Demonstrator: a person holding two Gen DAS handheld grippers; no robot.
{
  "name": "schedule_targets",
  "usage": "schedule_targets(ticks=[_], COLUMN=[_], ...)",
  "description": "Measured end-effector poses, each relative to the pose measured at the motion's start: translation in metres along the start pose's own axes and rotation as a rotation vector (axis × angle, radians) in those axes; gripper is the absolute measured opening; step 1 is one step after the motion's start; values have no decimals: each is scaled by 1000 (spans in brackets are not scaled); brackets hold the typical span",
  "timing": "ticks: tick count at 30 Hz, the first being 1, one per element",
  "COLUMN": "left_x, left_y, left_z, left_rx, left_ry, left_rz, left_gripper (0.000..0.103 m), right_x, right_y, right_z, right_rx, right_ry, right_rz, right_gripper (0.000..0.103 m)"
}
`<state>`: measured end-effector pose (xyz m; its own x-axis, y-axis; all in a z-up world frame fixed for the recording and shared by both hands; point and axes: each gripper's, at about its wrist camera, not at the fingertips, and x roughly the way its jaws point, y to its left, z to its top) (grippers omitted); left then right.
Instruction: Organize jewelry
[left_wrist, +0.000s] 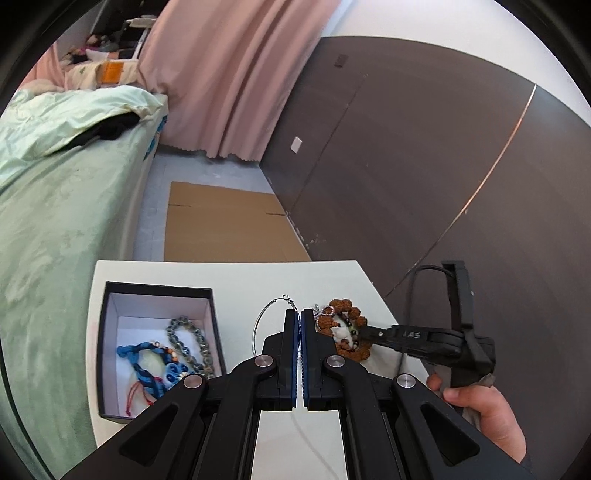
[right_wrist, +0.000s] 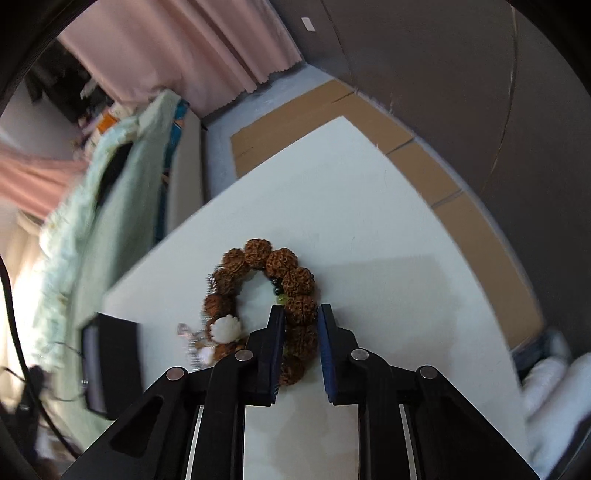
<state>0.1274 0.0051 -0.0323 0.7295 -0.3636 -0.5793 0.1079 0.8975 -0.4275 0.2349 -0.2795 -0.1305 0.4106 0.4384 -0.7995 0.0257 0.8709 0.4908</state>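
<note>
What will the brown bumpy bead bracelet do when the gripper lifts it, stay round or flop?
The brown bead bracelet will probably sag into a droopy loop, since it looks like separate beads on a string. Its rough beads should grip the right gripper pads well. It looks chunky, so perhaps a little heavy.

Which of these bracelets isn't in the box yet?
The brown seed-bead bracelet. It lies on the white table, between the right gripper's jaws, while the grey bead bracelet and blue braided bracelet lie inside the black box.

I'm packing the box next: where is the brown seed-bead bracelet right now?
The brown seed-bead bracelet lies on the white table, outside the black box and to its right in the left wrist view, with the right hand-held gripper closed around its beads.
</note>
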Motion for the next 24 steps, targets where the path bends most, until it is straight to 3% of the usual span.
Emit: schedule_targets(ticks=[7,17,24], left_x=[-18,-31,-25], left_y=[15,45,67], left_z=[2,2,-1], left_rx=[-37,-136,-240], left_ry=[-29,-43,61], left_rz=[17,48,82], left_gripper=[1,1,3], right_x=[-33,-59,-76], right_y=[8,39,61], right_z=[-9,-16,-26], right_rx=[13,-32,-74], right_ry=[-74,-148,-201], right_rz=[149,263,362], right_gripper=[19,19,19])
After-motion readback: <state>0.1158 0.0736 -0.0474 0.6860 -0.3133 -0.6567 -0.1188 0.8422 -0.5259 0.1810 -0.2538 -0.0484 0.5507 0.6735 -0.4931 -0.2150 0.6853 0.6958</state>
